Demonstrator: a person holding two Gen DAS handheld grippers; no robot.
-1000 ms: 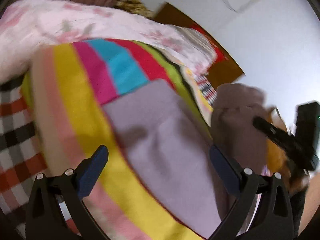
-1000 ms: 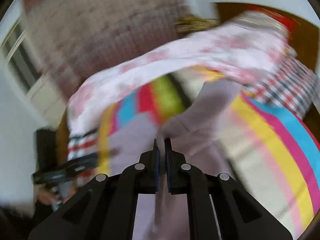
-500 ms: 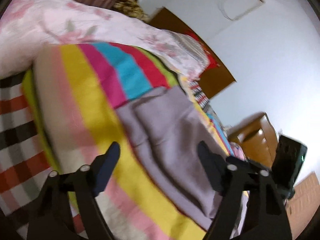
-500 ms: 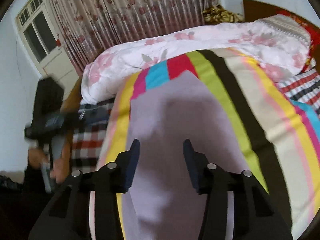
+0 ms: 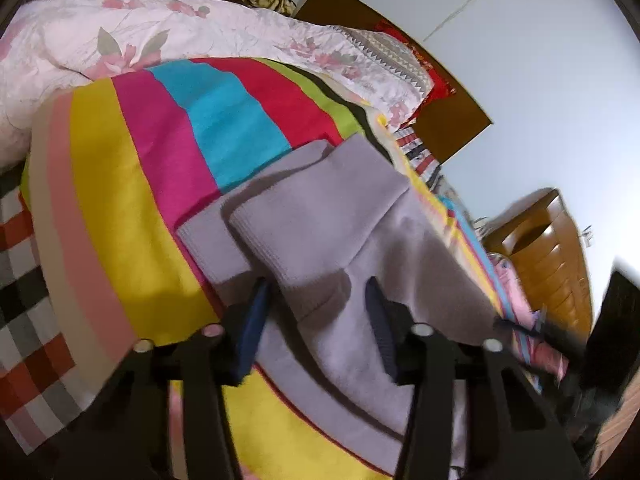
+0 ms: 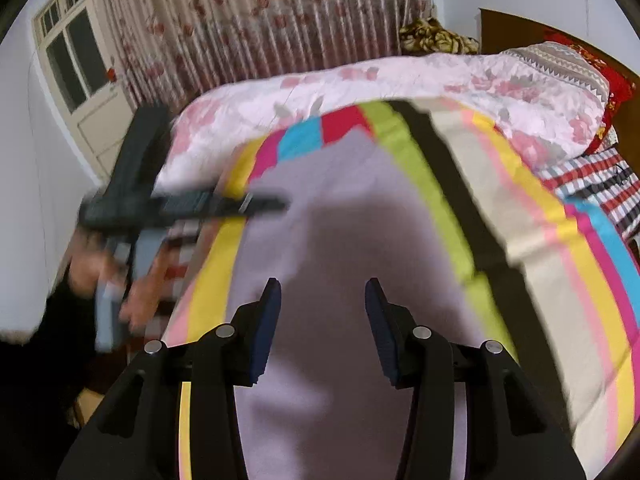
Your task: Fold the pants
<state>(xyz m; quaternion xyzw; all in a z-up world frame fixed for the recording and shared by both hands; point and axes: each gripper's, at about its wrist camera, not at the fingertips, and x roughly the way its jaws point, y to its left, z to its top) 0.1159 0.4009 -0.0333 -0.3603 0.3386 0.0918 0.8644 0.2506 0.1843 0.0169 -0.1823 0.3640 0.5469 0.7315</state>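
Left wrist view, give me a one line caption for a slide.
Open left gripper poised over folded lavender pants on a rainbow-striped blanket.

Both wrist cams close above bed, sharing pants [image 5: 336,216] & striped blanket [image 6: 520,216].

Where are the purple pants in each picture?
Left wrist view: the purple pants lie folded in the middle, reaching down between the open left claw.
Right wrist view: the pants fill the middle and bottom, under the open right claw.
Shared landmark: the rainbow-striped blanket under the pants shows in both views.
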